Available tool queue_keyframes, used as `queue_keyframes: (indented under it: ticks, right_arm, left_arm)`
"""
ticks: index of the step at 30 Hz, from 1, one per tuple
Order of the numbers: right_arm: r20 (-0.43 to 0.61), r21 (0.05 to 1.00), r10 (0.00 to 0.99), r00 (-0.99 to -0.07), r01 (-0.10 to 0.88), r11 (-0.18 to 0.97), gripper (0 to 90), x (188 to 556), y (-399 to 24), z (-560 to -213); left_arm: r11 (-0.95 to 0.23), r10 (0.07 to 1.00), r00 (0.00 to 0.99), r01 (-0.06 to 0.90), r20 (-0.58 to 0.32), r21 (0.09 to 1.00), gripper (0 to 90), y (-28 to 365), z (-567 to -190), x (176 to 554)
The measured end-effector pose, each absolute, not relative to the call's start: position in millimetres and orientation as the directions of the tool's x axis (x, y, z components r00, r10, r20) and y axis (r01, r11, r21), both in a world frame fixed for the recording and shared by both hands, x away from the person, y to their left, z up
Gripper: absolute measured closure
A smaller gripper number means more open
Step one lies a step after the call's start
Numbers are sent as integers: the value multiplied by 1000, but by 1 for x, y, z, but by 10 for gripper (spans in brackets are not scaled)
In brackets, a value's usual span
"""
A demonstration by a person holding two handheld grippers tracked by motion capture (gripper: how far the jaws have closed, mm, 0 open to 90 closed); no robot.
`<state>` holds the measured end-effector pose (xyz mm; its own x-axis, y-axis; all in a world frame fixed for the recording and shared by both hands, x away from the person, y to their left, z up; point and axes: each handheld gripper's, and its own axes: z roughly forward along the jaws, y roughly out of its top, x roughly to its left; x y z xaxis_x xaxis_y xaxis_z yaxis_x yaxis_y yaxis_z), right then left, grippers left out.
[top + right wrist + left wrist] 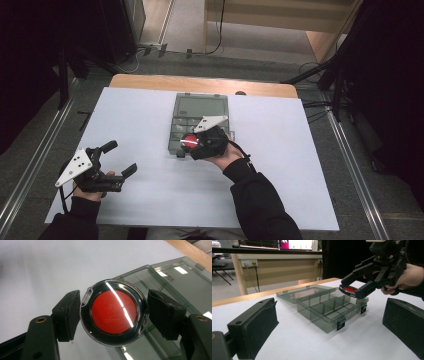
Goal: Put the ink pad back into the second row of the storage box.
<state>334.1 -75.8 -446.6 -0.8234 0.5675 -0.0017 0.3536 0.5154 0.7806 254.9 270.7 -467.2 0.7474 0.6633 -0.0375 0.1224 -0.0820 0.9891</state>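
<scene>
Above the open box (pixel 324 306), the right gripper (pixel 113 315) pinches a round red case (pixel 113 312), not yet put in a compartment; the left gripper (pixel 117 162) rests with jaws spread apart.

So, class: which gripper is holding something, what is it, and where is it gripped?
The right gripper holds a round red case by its opposite edges, above the open grey box. The left gripper holds nothing.

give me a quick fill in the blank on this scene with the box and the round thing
1. The right gripper holds a round case whose centre is ____.
2. The compartment box has its lid ____.
3. The left gripper holds ____ between its fingers.
4. The box rests on a ____ sheet.

Missing words: red; open; nothing; white
</scene>
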Motion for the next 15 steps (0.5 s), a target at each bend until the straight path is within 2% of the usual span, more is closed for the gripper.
queue_keyframes:
  ticks: [15]
  right_arm:
    - [22, 760, 633, -774, 424, 492, 310, 353, -92, -457]
  left_arm:
    - [-81, 661, 749, 124, -40, 989, 0, 270, -467, 255]
